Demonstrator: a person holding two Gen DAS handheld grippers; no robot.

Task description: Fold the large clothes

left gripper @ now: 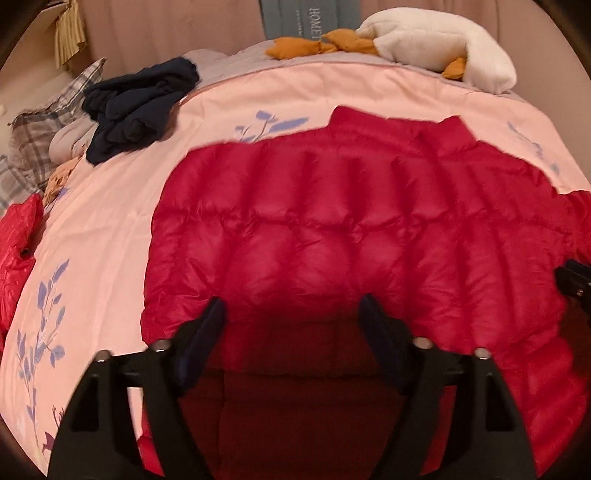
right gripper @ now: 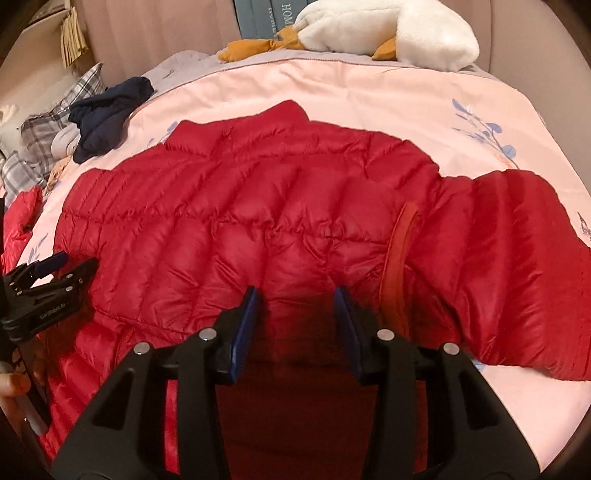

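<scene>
A red quilted down jacket (right gripper: 229, 229) is spread flat on a pink bedspread (left gripper: 110, 229) printed with blue leaf sprigs, its collar (right gripper: 291, 110) turned toward twelve o'clock in both wrist views. In the right wrist view one sleeve (right gripper: 517, 258) is stretched out toward three o'clock, and an orange-lined seam is seen beside it.

The left gripper (left gripper: 291, 317) is held over the jacket's near hem, its jaws spread wide with nothing pinched between them. The right gripper (right gripper: 295, 306) is likewise poised over the lower part of the jacket, its jaws partly apart and clamped on nothing; red fabric is seen beyond the gap only. In the right wrist view the left gripper is also seen at nine o'clock, with part of a hand at the lower left edge.

A dark navy garment (left gripper: 136, 107) is heaped at ten o'clock, next to a plaid pillow (left gripper: 40, 125). A white plush toy (right gripper: 388, 29) with orange feet is laid at twelve o'clock along the bed's far edge. A second red garment (left gripper: 14, 251) is seen at nine o'clock.
</scene>
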